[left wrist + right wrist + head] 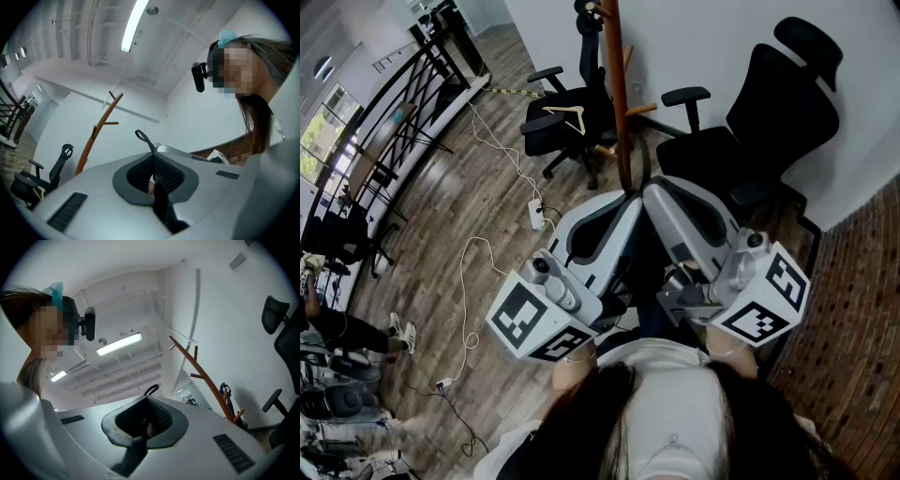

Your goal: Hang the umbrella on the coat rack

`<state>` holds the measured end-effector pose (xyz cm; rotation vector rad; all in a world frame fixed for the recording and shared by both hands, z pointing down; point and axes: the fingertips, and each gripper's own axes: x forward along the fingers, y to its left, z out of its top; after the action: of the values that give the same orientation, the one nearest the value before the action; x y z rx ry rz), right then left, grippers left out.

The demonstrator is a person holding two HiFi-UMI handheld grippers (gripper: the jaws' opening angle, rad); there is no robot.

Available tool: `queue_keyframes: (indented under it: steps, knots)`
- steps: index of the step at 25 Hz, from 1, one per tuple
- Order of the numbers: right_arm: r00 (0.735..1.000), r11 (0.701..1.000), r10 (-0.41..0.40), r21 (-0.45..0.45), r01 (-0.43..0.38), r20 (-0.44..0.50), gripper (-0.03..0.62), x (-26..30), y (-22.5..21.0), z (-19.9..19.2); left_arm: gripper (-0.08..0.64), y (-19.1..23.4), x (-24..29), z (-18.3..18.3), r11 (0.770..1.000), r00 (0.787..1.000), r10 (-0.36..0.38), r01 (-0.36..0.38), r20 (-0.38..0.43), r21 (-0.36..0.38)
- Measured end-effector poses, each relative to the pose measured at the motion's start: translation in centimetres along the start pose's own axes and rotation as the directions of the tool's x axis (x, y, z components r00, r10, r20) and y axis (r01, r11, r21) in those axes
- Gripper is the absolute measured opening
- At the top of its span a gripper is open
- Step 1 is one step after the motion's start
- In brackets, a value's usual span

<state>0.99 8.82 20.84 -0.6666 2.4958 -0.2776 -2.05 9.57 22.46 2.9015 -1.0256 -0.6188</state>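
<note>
I hold both grippers tip to tip low in front of me. A dark folded umbrella (pixel 643 277) lies between their bodies, mostly hidden. My left gripper (pixel 623 200) (pixel 152 161) is shut on it, and a black strap loop (pixel 142 138) pokes out past the tips. My right gripper (pixel 650 193) (pixel 147 405) is shut on it too, with the same kind of strap loop (pixel 151 390) above its pads. The wooden coat rack (pixel 619 94) (pixel 96 136) (pixel 206 376) stands just beyond the tips, its pegs bare in both gripper views.
Black office chairs flank the rack: one on the left (pixel 581 131) carrying a wooden hanger (pixel 567 116), a taller one on the right (pixel 778 103). White cables (pixel 473 272) and a power strip (pixel 536 214) lie on the wood floor. A railing (pixel 412 84) runs along the left.
</note>
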Motion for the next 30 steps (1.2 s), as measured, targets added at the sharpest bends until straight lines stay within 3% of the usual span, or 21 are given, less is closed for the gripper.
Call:
queue_keyframes:
  steps: [30]
  knots:
    - [1.0, 1.0, -0.005, 0.012, 0.005, -0.004, 0.037, 4.2, -6.0, 0.5, 0.012, 5.8, 4.2, -0.5, 1.0, 1.0, 0.025, -0.026, -0.008, -0.003]
